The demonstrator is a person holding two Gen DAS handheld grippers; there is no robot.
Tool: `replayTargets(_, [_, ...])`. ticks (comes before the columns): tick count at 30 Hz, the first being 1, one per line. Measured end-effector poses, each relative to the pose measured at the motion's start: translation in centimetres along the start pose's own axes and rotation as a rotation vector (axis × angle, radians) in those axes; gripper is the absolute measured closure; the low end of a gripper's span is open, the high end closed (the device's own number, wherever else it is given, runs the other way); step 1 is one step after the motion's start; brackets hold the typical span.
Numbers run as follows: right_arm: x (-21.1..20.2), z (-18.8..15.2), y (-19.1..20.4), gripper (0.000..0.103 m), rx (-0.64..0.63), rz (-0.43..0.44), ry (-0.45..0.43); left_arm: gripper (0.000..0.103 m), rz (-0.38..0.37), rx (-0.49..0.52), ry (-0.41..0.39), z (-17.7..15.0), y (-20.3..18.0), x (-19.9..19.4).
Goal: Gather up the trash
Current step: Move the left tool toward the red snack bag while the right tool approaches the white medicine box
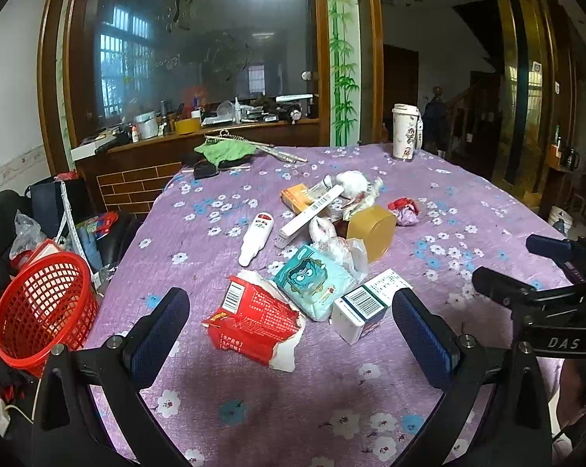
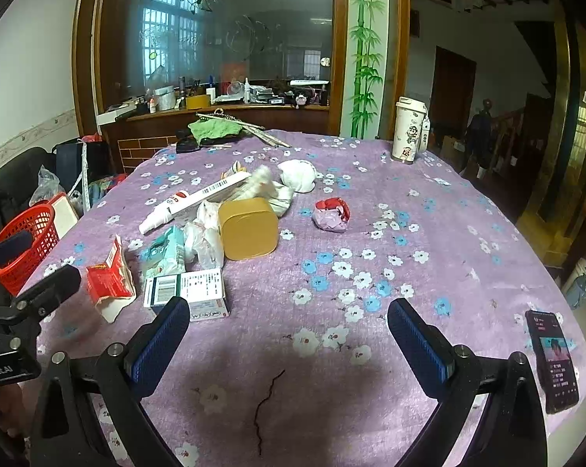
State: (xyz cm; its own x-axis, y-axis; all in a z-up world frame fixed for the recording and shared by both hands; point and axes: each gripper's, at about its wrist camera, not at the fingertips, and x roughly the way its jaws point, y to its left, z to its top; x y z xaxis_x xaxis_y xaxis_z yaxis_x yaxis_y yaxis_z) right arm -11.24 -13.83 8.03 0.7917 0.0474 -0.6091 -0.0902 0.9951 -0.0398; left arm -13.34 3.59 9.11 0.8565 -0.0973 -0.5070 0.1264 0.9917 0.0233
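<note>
Left gripper (image 1: 291,334) jaws wide apart, torn red carton (image 1: 254,327) lying between them; white box (image 1: 365,303) just beside right finger. Litter pile packed tight behind: tissue pack (image 1: 312,284), gold tub (image 1: 371,233), white bottle (image 1: 256,237).

Right gripper (image 2: 289,344) spread over bare cloth (image 2: 332,389); open lane ahead toward red wrapper (image 2: 332,214). Phone (image 2: 553,358) near right edge. Red basket (image 1: 40,311) at table's left edge, mouth unobstructed.

Purple flowery cloth (image 2: 429,257) covers the whole desk, with a white cartoon tumbler (image 2: 408,135) standing at the far edge. There's a phone (image 2: 553,360) lying near the right edge with its screen lit, plus a green rag (image 2: 214,128) at the back beside some metal sticks (image 2: 269,136).
</note>
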Motion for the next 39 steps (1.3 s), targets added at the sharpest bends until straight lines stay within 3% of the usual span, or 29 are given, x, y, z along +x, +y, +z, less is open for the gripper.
replayTargets(10, [0.0,-0.4,-0.4,0.0,0.021,0.014,0.014,0.0,0.008,0.001,-0.002,-0.5,0.2,-0.4])
replayTargets(15, [0.2,-0.2,-0.2,0.001,0.015,0.03,0.015,0.0,-0.003,-0.037,0.034,-0.5,1.4,0.0])
replayTargets(21, [1.6,-0.4,-0.3,0.006,0.034,0.098,0.063,0.0,0.0,-0.035,0.129,-1.0,2.2,2.0])
replayTargets(26, [2.7,-0.4,-0.2,0.008,0.04,0.137,0.1,0.0,-0.038,-0.111,0.251,-1.4,4.0,5.0])
replayTargets(39, [4.4,0.0,1.8,0.01,0.017,0.203,0.144,0.0,-0.024,-0.178,0.387,-2.2,5.4,9.0])
